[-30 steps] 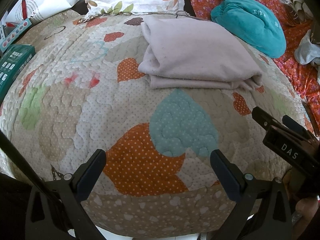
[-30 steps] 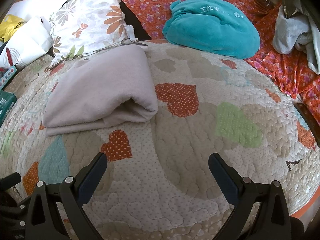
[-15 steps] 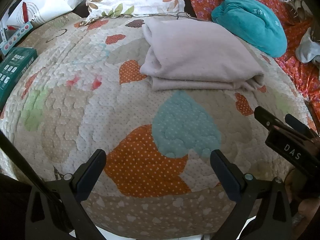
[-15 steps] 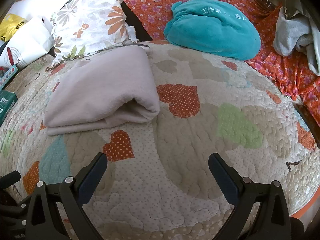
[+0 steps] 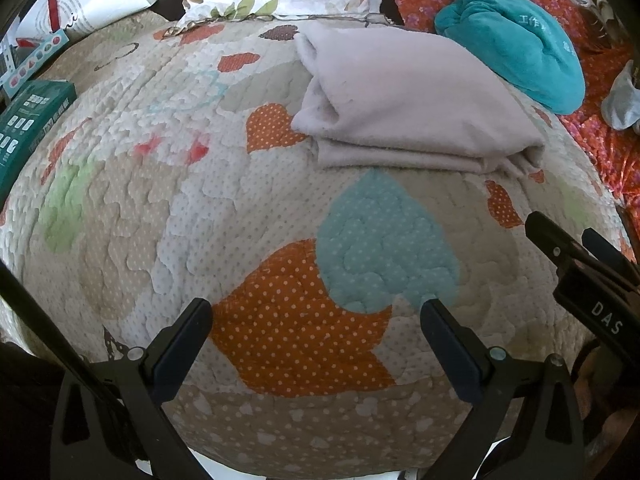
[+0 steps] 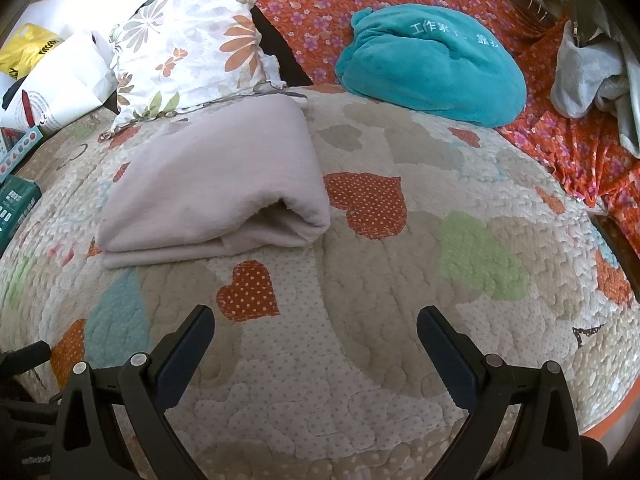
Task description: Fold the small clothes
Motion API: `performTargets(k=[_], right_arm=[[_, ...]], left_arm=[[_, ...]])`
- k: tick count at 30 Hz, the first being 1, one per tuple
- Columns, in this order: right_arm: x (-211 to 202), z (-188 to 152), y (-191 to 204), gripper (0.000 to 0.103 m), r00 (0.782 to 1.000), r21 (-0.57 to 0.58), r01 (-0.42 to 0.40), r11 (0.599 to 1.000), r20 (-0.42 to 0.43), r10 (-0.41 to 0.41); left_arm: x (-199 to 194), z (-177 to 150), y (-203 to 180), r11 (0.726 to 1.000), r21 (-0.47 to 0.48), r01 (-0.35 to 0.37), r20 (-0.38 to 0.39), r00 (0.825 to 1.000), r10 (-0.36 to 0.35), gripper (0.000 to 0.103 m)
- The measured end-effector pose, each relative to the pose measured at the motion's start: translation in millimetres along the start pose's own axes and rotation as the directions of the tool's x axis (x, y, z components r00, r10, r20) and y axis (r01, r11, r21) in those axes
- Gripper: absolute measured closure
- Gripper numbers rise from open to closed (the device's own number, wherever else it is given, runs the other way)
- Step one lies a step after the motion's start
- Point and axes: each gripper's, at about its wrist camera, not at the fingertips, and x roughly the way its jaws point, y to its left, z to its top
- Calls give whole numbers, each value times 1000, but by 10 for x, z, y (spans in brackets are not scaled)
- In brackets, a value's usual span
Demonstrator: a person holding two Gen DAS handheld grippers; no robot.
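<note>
A pale pinkish-grey garment (image 5: 404,108) lies folded in a flat rectangle on the heart-patterned quilt (image 5: 200,208), far from both grippers. It also shows in the right wrist view (image 6: 224,188), at upper left. My left gripper (image 5: 316,316) is open and empty, held above the quilt near its front edge. My right gripper (image 6: 316,324) is open and empty too, above the quilt to the right of the garment. The right gripper's body shows at the right edge of the left wrist view (image 5: 592,280).
A floral pillow (image 6: 192,48) lies behind the garment. A teal plush bundle (image 6: 432,64) rests on an orange flowered cover (image 6: 568,136). Grey clothes (image 6: 588,76) hang at far right. A green box (image 5: 28,124) and white bags (image 6: 52,76) sit at left.
Both views have shifted only slightly; the garment sits a little lower in each frame. The garment has not moved on the quilt and both grippers stay open.
</note>
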Motion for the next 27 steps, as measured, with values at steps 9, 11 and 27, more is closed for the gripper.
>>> performTargets(k=[9, 11, 27], right_arm=[[-45, -42, 67, 0, 1000, -17, 3, 1000, 8, -3], [-52, -41, 73, 0, 1000, -18, 4, 1000, 11, -3], [-152, -113, 192, 0, 1000, -41, 14, 999, 6, -14]], left_arm=[[9, 2, 24, 1000, -9, -2, -7, 1000, 2, 0], [11, 5, 38, 1000, -12, -3, -8, 1000, 3, 0], [12, 27, 77, 999, -34, 21, -12, 1000, -21, 0]])
